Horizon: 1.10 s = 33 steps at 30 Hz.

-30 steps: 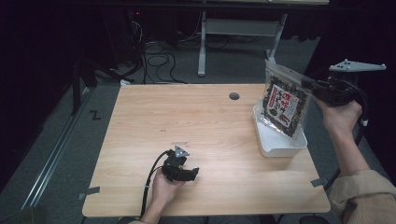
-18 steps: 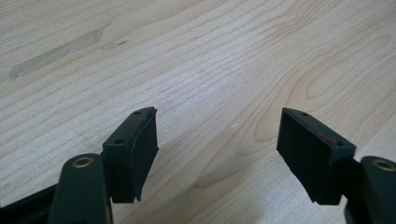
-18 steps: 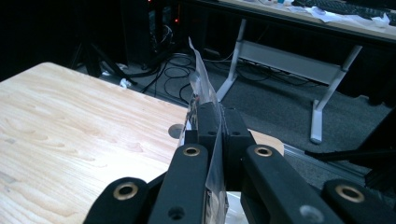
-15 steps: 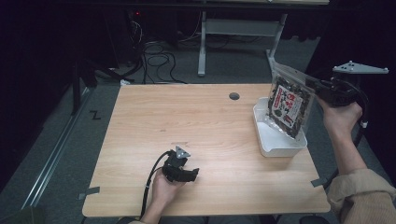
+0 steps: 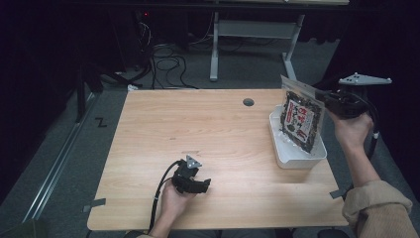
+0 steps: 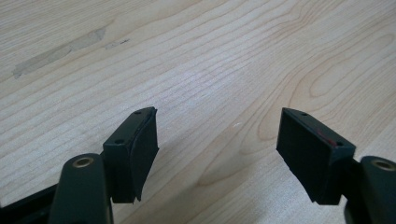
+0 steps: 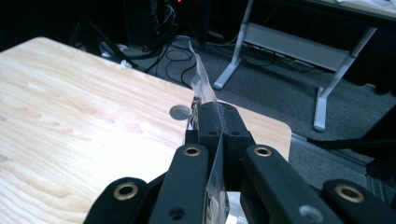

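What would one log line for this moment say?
right gripper: shut on bag, over bin | left gripper: open, empty, on table

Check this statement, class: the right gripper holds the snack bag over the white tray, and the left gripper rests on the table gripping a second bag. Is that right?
Not quite. The left gripper holds nothing: the left gripper view shows its jaws apart over bare table. The right gripper does hold the snack bag over the white tray.

Lab: floor cables [image 5: 166, 52], dark curtains [image 5: 44, 44]
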Tool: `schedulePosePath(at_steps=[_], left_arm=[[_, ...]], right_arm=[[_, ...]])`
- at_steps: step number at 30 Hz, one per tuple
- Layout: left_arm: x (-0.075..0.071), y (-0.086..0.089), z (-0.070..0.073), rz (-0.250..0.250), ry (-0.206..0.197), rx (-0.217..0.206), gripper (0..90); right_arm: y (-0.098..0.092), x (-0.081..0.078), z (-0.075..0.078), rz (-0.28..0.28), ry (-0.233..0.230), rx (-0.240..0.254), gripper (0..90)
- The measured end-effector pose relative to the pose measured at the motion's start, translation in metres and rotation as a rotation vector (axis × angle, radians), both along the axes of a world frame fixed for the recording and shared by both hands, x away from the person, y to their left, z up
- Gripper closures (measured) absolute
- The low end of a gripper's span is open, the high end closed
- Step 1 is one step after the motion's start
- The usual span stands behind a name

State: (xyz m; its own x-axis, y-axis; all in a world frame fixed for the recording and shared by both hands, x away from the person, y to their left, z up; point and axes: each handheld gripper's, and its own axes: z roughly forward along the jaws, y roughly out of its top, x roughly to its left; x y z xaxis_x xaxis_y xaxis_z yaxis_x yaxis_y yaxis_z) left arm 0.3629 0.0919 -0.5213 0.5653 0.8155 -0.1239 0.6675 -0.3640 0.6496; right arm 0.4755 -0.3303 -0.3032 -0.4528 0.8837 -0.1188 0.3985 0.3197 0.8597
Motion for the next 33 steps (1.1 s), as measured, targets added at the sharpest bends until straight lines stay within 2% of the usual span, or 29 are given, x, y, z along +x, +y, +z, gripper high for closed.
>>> schedulePosePath(at_steps=[7, 15, 23, 27, 31, 33], left_arm=[[0.001, -0.001, -0.001, 0.002, 0.002, 0.001, 29.6], [0.001, -0.002, -0.002, -0.001, 0.010, 0.011, 29.6], [0.000, -0.003, -0.002, -0.003, 0.013, 0.008, 29.6], [0.000, -0.003, -0.002, -0.005, 0.015, 0.010, 29.6], [-0.001, -0.003, -0.001, -0.006, 0.014, 0.009, 29.6], [0.000, -0.004, -0.002, -0.006, 0.017, 0.011, 29.6]], right_arm=[[-0.009, -0.003, -0.009, 0.007, 0.015, -0.008, 89.2], [-0.025, -0.015, -0.020, 0.034, 0.032, 0.018, 87.8], [-0.028, -0.022, -0.027, 0.064, 0.046, 0.029, 87.2], [-0.029, -0.022, -0.033, 0.056, 0.076, 0.022, 86.8], [-0.035, -0.024, -0.038, 0.054, 0.068, 0.049, 86.6], [-0.037, -0.025, -0.039, 0.052, 0.067, 0.044, 86.2]])
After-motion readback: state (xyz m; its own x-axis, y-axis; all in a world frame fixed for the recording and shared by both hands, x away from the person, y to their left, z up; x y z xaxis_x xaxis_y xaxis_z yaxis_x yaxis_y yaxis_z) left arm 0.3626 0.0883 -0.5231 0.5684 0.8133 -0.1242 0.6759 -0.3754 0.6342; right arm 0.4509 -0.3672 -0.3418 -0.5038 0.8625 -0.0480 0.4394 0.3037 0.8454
